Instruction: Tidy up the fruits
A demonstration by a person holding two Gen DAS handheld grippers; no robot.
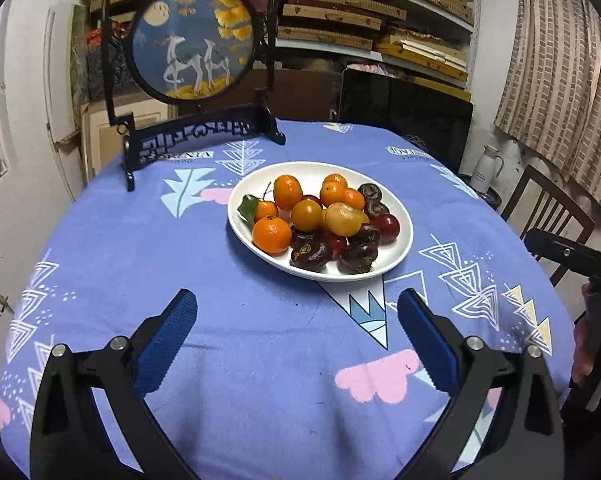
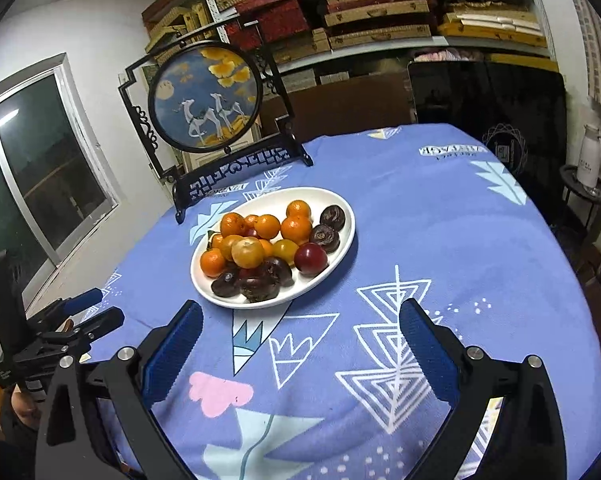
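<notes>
A white oval plate (image 1: 400, 256) stands on the table, also in the right wrist view (image 2: 340, 248). It holds several orange tangerines (image 1: 271, 234), yellow and red plums (image 1: 342, 219) and dark brown wrinkled fruits (image 1: 310, 255), all heaped together. My left gripper (image 1: 298, 304) is open and empty, hovering over the cloth short of the plate's near rim. My right gripper (image 2: 300, 316) is open and empty, near the plate's near right side. The left gripper also shows at the left edge of the right wrist view (image 2: 92, 312).
The round table has a purple patterned cloth (image 1: 180, 264). A black framed round deer screen (image 1: 192, 40) stands at the table's far left. A wooden chair (image 1: 548, 208) and a white jug (image 1: 486, 168) are off to the right. Shelves of boxes line the back wall.
</notes>
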